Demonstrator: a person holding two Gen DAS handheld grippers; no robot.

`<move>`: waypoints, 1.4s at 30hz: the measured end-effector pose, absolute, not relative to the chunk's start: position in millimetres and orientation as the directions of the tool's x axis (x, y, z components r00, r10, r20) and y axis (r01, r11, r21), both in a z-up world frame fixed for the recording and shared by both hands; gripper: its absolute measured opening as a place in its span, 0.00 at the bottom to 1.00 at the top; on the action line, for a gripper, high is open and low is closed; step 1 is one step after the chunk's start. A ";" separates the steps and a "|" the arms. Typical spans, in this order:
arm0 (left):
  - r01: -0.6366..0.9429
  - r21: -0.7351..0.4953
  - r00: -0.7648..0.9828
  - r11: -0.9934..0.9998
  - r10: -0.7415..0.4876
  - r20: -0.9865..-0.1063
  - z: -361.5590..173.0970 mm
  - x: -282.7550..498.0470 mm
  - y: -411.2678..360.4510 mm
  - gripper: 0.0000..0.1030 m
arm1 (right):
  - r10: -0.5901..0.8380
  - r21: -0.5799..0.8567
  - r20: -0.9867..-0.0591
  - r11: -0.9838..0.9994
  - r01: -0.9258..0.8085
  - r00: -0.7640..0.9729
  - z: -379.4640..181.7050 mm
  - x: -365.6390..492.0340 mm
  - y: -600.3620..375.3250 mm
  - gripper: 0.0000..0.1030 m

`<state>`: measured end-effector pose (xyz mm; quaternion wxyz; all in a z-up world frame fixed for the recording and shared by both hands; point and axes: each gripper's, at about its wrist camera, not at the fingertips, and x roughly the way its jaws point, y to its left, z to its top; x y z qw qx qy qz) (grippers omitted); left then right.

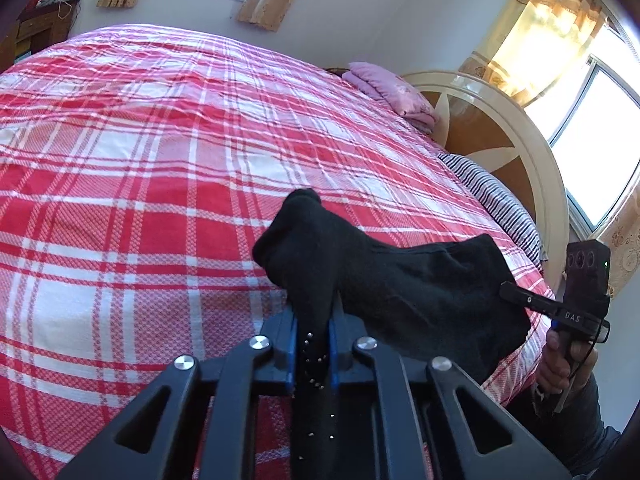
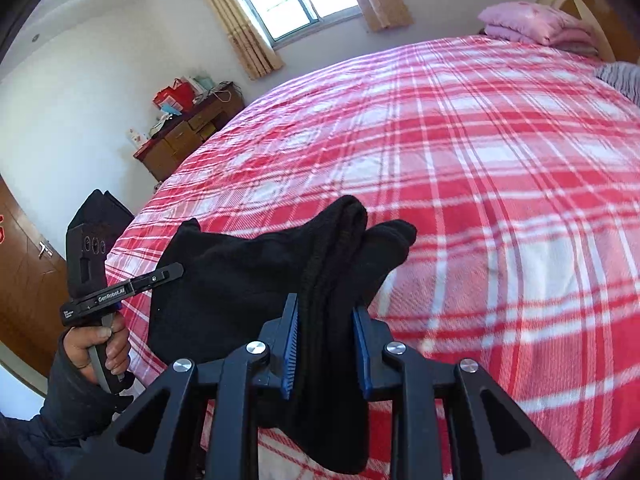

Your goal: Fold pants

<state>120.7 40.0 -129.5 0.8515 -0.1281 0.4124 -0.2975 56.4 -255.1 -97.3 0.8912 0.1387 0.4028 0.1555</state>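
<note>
While both tools hung above a red-and-white plaid bedspread (image 1: 140,160), black pants (image 1: 400,280) stretched in the air between them. The left gripper (image 1: 313,336) was clamped tight on one bunched end. The right gripper (image 2: 326,336) pinched the other end. A pink folded quilt (image 2: 536,24) lay by the headboard (image 1: 500,128).

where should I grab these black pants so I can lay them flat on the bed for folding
Grip the black fabric pants at the two ends of one edge, as now: left tool and right tool each pinch a bunched corner from the near side. The cloth hangs slack between them above the red plaid bedsheet, so spreading the tools apart should stretch it flat.
</note>
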 end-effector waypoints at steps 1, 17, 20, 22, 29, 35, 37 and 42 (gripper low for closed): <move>0.401 -0.444 0.497 0.801 -0.597 -0.630 -126.3 120.0 40.2 0.12 | 0.393 0.367 -0.673 0.913 -0.178 0.627 -92.9 62.7 -251.3 0.24; 0.278 -0.233 0.691 0.932 -0.362 -0.626 -86.9 125.7 105.2 0.12 | 0.448 0.274 -0.681 0.890 -0.365 0.579 -64.6 169.4 -143.9 0.24; 0.230 -0.208 0.717 0.951 -0.310 -0.625 -84.9 125.4 124.5 0.12 | 0.468 0.281 -0.678 0.877 -0.389 0.566 -65.0 183.9 -123.2 0.24; 0.212 -0.200 0.725 0.957 -0.291 -0.624 -83.4 123.7 134.2 0.12 | 0.480 0.285 -0.679 0.869 -0.404 0.555 -67.0 194.4 -107.2 0.24; 0.147 -0.176 0.759 0.973 -0.225 -0.611 -77.9 119.1 173.2 0.12 | 0.495 0.275 -0.689 0.854 -0.441 0.529 -72.5 214.9 -59.8 0.24; 0.105 -0.150 0.781 0.983 -0.175 -0.600 -76.0 119.7 191.4 0.12 | 0.480 0.245 -0.711 0.854 -0.458 0.515 -75.0 233.6 -23.6 0.24; 0.084 -0.131 0.789 0.988 -0.146 -0.596 -76.7 121.4 195.9 0.12 | 0.480 0.242 -0.713 0.853 -0.463 0.512 -75.6 242.2 -13.3 0.24; 0.032 -0.139 0.786 0.990 -0.110 -0.608 -85.3 128.0 216.2 0.12 | 0.483 0.245 -0.718 0.850 -0.467 0.501 -81.8 257.1 9.1 0.24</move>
